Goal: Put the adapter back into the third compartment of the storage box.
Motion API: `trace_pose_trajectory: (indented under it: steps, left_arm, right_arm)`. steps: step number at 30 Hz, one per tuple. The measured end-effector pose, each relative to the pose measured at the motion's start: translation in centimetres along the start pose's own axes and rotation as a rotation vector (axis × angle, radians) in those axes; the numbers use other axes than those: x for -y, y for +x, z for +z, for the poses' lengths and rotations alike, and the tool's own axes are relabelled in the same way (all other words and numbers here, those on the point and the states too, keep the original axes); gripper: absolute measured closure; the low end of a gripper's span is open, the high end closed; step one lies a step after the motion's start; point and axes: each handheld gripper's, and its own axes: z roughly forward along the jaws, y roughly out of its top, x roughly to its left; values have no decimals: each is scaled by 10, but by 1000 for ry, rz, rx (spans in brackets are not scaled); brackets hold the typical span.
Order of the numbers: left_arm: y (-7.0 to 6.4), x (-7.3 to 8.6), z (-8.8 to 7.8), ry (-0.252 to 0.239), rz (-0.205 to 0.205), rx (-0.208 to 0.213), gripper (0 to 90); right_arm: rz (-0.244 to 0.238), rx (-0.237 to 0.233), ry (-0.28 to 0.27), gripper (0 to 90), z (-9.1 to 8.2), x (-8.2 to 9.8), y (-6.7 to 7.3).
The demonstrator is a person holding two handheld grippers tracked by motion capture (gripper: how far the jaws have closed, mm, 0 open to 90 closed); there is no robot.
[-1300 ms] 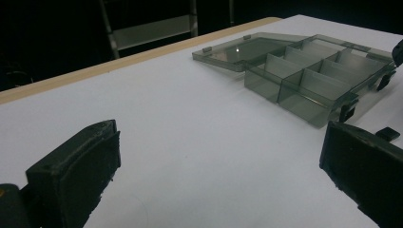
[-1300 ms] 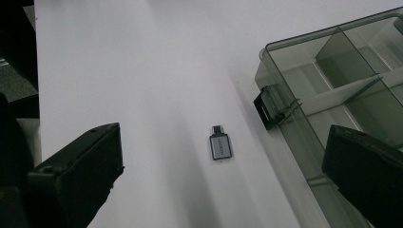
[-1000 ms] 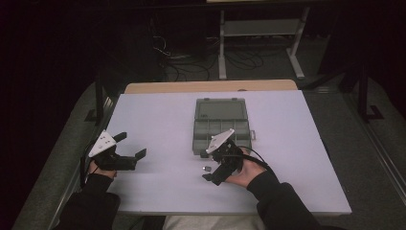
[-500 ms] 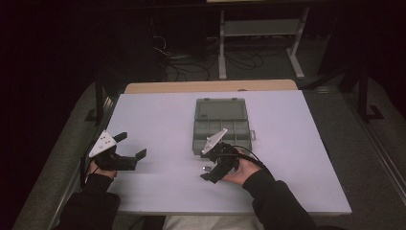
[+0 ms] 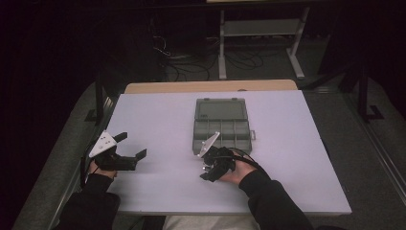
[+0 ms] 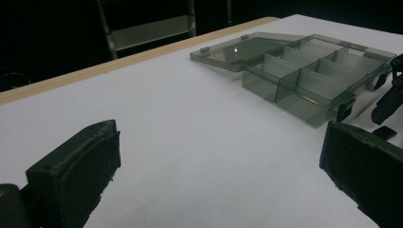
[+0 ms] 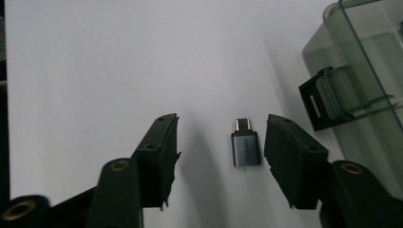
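I have my right gripper (image 7: 218,156) low over the near middle of the white table (image 5: 158,115), jaws spread wide with the small grey adapter (image 7: 246,145) lying flat between them, nearer one jaw and touched by neither; I judge I have set the jaws either side of it so that closing would pick it up. My left gripper (image 5: 129,148) rests at the near left, well apart from it, jaws also wide and holding nothing, seemingly just waiting. Just beyond the adapter sits the clear grey box (image 5: 223,132), its black latch (image 7: 325,102) facing me. Its lid (image 6: 237,50) lies folded back flat on the far side, and the divided compartments look empty from what I can see.
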Motion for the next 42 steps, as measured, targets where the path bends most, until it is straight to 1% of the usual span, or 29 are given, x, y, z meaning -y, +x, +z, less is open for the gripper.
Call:
trace_pose_trajectory:
  steps: [4, 6, 7, 8, 9, 10, 11, 13, 17, 18, 23, 27, 32, 34, 38, 42]
  left_arm:
    - [0, 0, 0, 1, 1, 0, 0]
    - [0, 0, 0, 1, 1, 0, 0]
    - [0, 0, 0, 0, 0, 0, 0]
    - [0, 0, 0, 0, 0, 0, 0]
    - [0, 0, 0, 0, 0, 0, 0]
    - [0, 0, 0, 0, 0, 0, 0]
    - [0, 0, 0, 0, 1, 1, 0]
    - [0, 0, 0, 0, 0, 1, 0]
    - [0, 0, 0, -1, 1, -1, 0]
    - [0, 0, 0, -3, 2, -1, 0]
    - [0, 0, 0, -4, 1, -1, 0]
    - [0, 0, 0, -5, 0, -1, 0]
    - [0, 0, -1, -8, -1, -6, 0]
    - [0, 0, -1, -9, -3, -7, 0]
    - [0, 0, -1, -10, -4, -8, 0]
    - [0, 0, -1, -10, -5, -12, 0]
  right_arm:
    - [0, 21, -1, 508, 2, 0, -1]
    - [7, 24, 3, 563, 2, 0, -1]
    - [10, 34, 7, 583, 3, 0, -2]
    - [10, 34, 7, 583, 3, 0, -2]
    - [11, 40, 12, 617, 3, 0, -2]
    - [11, 40, 12, 617, 3, 0, -2]
    - [5, 65, 20, 710, 3, 1, -2]
    - [3, 73, 24, 745, 3, 1, -3]
    - [14, 75, 28, 745, 3, 1, -3]
    - [22, 67, 21, 749, 3, 1, -3]
    - [33, 66, 5, 752, -1, 1, -4]
    - [32, 72, -18, 752, -6, 1, -3]
    - [25, 73, -14, 753, -7, 0, -1]
    - [25, 75, -23, 752, -10, -1, -1]
    - [27, 81, -19, 752, -15, -2, -3]
    - [37, 87, -28, 753, -22, -4, -5]
